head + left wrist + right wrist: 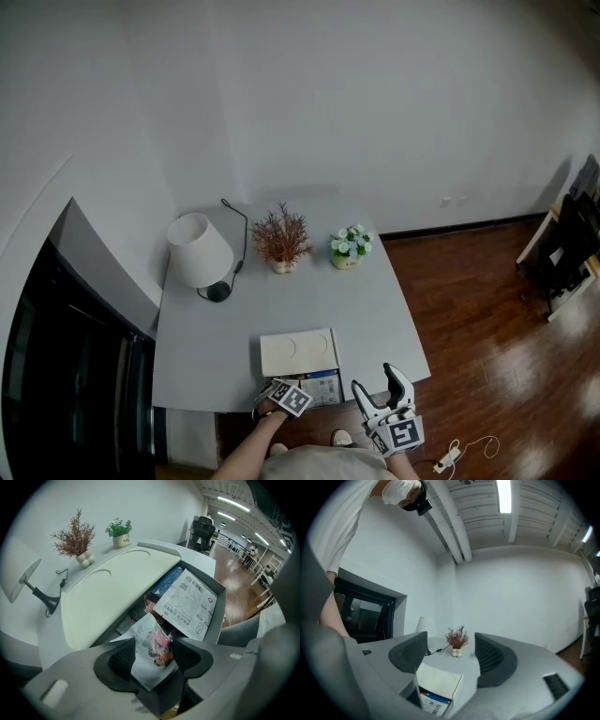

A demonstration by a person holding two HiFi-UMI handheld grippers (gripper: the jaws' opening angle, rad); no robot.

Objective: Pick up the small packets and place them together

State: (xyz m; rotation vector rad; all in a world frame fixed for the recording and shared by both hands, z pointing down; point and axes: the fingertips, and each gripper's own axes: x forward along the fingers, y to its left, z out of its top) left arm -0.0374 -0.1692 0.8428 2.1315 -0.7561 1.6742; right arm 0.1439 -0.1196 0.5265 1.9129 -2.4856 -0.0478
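Note:
A small white packet with a pink and orange print point(150, 644) sits between the pads of my left gripper point(152, 651), which is shut on it just above an open drawer point(213, 616). The drawer slides out from under a flat white box point(298, 352) at the table's front edge and holds a large white printed packet point(187, 604) and a blue one point(168, 579). In the head view the left gripper point(286, 394) is over that drawer point(323, 386). My right gripper point(377, 380) hovers open and empty by the table's front right corner, its jaws point(451, 656) facing the box point(439, 681).
At the back of the grey table point(375, 309) stand a white lamp point(199, 250) with a black cord, a dried red plant point(281, 239) and a small flower pot point(350, 246). Wooden floor lies to the right, with a power strip point(448, 457). A dark unit point(66, 375) stands at the left.

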